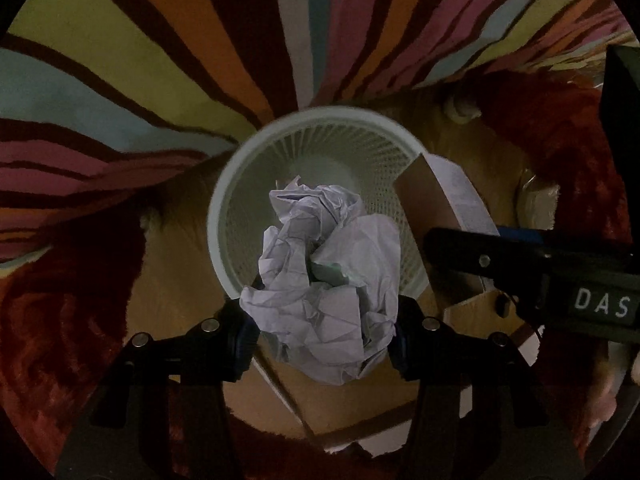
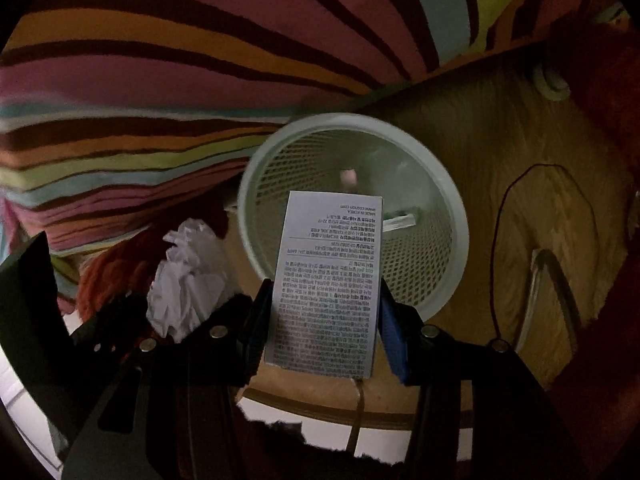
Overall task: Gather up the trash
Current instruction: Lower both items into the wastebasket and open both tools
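My left gripper (image 1: 322, 330) is shut on a big ball of crumpled white paper (image 1: 324, 276), held over the mouth of a round white mesh wastebasket (image 1: 240, 176). My right gripper (image 2: 324, 320) is shut on a small white carton (image 2: 326, 280) with printed text, held above the same wastebasket (image 2: 448, 208). In the left wrist view the carton (image 1: 436, 204) and the right gripper (image 1: 440, 246) hang just right of the basket. The right wrist view shows the crumpled paper (image 2: 184, 280) at the left. Small scraps lie at the basket's bottom (image 2: 348, 176).
The wastebasket stands on a wooden floor (image 2: 520, 152) beside a striped multicoloured fabric (image 1: 120, 60). Red shaggy fabric (image 1: 60, 320) lies to the left and the right. A thin dark cord (image 2: 504, 208) loops on the floor to the right of the basket.
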Motion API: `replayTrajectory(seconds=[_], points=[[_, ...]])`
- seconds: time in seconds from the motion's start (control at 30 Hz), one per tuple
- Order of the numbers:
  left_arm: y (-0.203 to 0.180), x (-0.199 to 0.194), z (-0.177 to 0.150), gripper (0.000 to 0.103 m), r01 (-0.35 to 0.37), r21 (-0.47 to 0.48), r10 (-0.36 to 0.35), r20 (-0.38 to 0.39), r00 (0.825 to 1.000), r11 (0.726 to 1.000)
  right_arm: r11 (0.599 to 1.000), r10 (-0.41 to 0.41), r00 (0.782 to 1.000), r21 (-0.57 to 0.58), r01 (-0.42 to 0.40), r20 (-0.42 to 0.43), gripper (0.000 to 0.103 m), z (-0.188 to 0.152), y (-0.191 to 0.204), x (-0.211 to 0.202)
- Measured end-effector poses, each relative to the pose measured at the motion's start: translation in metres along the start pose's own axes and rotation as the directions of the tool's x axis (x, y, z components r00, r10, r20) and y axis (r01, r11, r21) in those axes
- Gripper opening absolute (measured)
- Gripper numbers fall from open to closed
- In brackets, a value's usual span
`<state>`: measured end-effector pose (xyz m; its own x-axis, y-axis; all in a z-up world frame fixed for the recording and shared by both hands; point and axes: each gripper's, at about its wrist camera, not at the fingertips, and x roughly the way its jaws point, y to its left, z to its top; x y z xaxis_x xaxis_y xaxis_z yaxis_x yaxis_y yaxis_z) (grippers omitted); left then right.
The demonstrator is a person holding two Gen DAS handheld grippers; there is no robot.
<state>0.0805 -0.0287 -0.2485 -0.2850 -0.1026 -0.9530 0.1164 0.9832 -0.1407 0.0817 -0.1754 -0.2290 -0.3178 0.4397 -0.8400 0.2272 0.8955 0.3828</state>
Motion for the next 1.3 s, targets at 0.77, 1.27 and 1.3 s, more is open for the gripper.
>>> replayTrajectory(seconds=[0.77,1.27,1.3], points=[[0.021,0.073,0.010,0.068,0.030,-0.104,-0.056,-0.258,0.965,0.994,0.995,-0.028,0.988,0.094,0.042,-0.149,0.049,0.018,-0.019,0.057],[0.024,0.074,0.008,0.088,0.030,-0.138,-0.067,-0.273,0.960,0.990,0.983,-0.060,0.990,0.163,0.081,-0.127,0.085,0.022,-0.032,0.052],[0.024,0.074,0.008,0.088,0.028,-0.140,-0.066,-0.271,0.960,0.990,0.983,-0.060,0.990,0.163,0.080,-0.124,0.085,0.022,-0.032,0.051]])
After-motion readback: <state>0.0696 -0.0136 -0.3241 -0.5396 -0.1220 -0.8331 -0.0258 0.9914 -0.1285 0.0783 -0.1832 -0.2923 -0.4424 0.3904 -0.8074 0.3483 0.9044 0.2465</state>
